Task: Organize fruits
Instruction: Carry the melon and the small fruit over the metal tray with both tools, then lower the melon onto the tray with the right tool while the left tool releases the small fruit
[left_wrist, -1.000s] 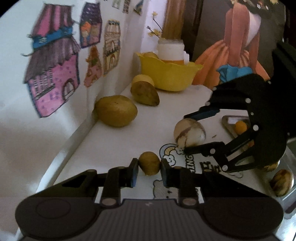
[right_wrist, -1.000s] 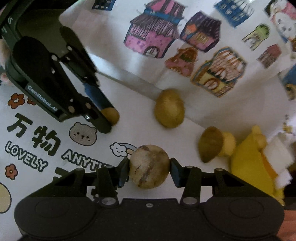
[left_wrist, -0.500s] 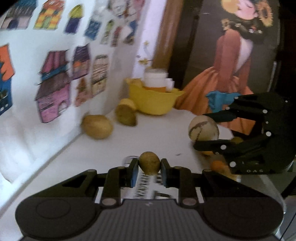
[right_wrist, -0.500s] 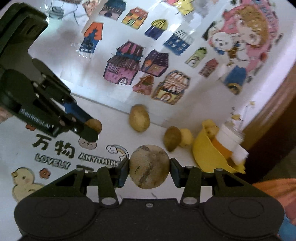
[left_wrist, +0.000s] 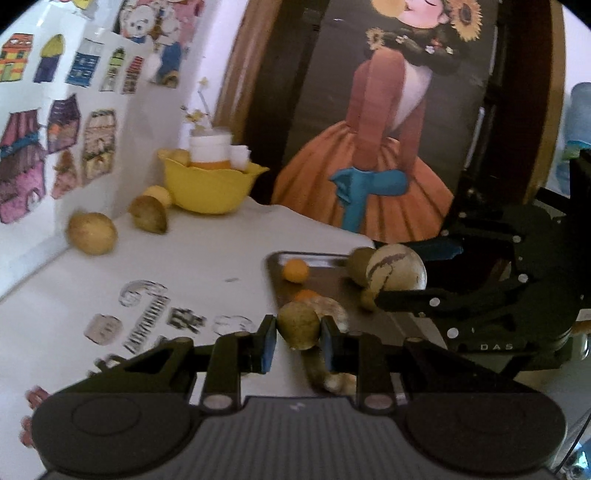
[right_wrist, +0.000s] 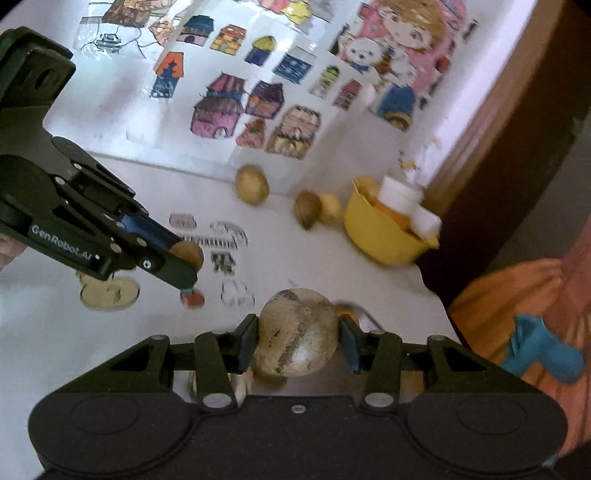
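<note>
Left wrist view: we are gripping a small brownish-green fruit (left_wrist: 298, 326) in the left gripper (left_wrist: 298, 341), jaws narrow, blue pads pressing on both its sides. It is sitting right at the fingertips, most of its body poking up above the pads. Long axis looks roughly upright between the fingers, rounder end up, but it is nearly round, so we are calling that loosely. It is hanging over the near left edge of the metal tray (left_wrist: 332, 291), clear of the surface.

We are holding a large pale round fruit (left_wrist: 397, 271) with dark streaks in the right gripper (left_wrist: 410, 271), jaws set wider, clamped on it. In this view the fingers are pinching it top and bottom, and it is hovering over the tray's far part. Right wrist view: same fruit (right_wrist: 295, 334) is filling the gap between the pads of the right gripper (right_wrist: 297, 341), centred at the tips, streaks running top to bottom. It is too round to give a long axis.

On the tray we are seeing a small orange fruit (left_wrist: 294, 270) and several brownish ones, blurred. On the white table (left_wrist: 207, 266), against the wall: one yellow-brown oval fruit (left_wrist: 92, 233), a darker one (left_wrist: 148, 213) with its pointed end toward the right, touching a yellow one behind it, then a yellow bowl (left_wrist: 208, 182).
</note>
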